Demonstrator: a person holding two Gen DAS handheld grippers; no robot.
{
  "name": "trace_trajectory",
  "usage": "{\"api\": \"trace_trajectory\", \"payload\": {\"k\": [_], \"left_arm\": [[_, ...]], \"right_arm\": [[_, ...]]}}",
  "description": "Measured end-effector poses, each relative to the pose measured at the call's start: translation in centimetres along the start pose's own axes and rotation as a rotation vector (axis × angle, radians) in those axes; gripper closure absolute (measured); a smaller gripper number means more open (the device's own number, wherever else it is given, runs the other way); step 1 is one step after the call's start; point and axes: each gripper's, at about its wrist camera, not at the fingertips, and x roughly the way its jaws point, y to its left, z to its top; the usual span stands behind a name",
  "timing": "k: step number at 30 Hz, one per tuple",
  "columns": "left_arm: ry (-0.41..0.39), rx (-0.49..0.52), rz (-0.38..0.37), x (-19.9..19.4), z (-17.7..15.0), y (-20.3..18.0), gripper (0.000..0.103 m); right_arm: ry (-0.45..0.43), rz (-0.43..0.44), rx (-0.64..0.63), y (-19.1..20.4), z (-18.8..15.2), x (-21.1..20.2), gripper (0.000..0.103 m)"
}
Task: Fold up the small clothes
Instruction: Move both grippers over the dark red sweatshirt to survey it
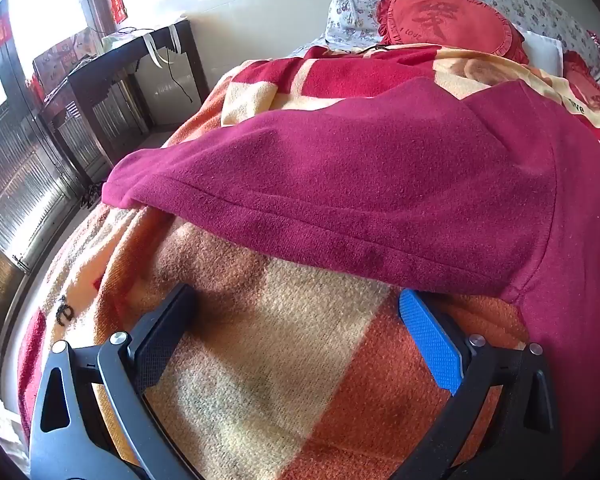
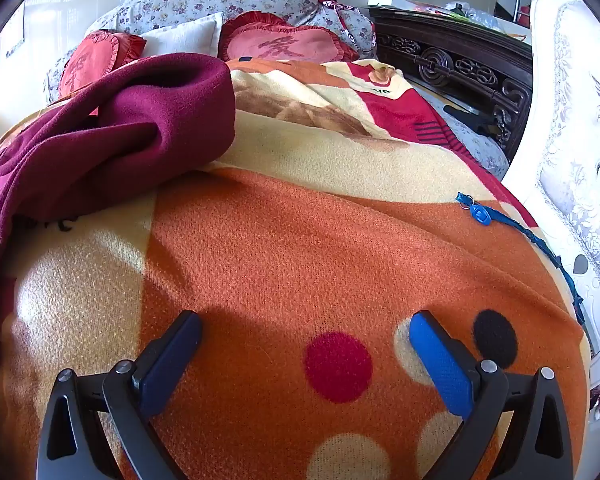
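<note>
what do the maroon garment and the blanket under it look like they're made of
Maroon garment: looks like soft fleece or brushed knit, matte, with fuzzy nap and stitched hems. Blanket: seems a thick woolly or acrylic pile, matte, with coarse fuzzy texture and printed colour blocks.

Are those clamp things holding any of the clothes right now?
No. The left gripper and right gripper are both open above the orange blanket, holding nothing.
</note>
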Motion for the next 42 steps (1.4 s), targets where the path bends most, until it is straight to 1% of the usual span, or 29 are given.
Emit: {"api": "trace_trajectory", "payload": {"k": [5,11,13,17,19,23,26,30,32,35,40,42], "left_arm": [[0.001,0.002,0.002,0.0,0.0,-0.1,0.0],[0.026,-0.001,0.021,-0.2,0.0,-0.1,0.0],[0.046,0.015,0.035,-0.7,0.2,-0.2,0.0],[0.066,0.075,0.039,-2.1,0.3,-0.5,0.001],[0.069,0.082,0.019,-2.9,-0.1,-0.9,0.001],[0.022,0.069,-0.019,-5.9,-0.2,-0.5,0.001],[0.023,0.066,-0.058,-7.4,-0.2,-0.5,0.001],[0.017,0.071,-0.098,-9.2,0.0,-1.2,0.001],[0.021,0.077,-0.119,-9.7,0.3,-2.1,0.001],[0.023,0.092,-0.143,-10.3,0.2,-3.0,0.001],[0.016,0.129,-0.178,-11.4,-0.1,-4.6,0.001],[0.013,0.136,-0.197,-11.9,-0.1,-5.2,0.001]], "right_arm": [[0.0,0.0,0.0,0.0,0.0,0.0,0.0],[-0.001,0.001,0.0,0.0,0.0,0.0,0.0],[-0.001,0.002,0.0,-0.1,0.0,0.0,0.0],[-0.001,0.002,-0.001,-0.1,0.0,0.0,0.0],[-0.002,0.003,-0.001,-0.1,0.0,0.0,0.0],[-0.004,0.005,-0.001,-0.6,-0.4,0.2,0.0],[-0.003,-0.001,-0.007,-0.8,-0.6,0.2,0.0],[0.034,0.003,-0.013,-0.6,0.0,-0.2,0.0],[0.065,0.005,-0.032,-0.4,0.0,-1.2,0.0],[0.062,0.005,-0.036,-0.3,-0.3,-3.9,0.0],[0.056,0.05,0.028,-0.3,0.2,-8.7,0.0],[0.051,0.054,0.04,0.1,0.5,-10.6,0.0]]}}
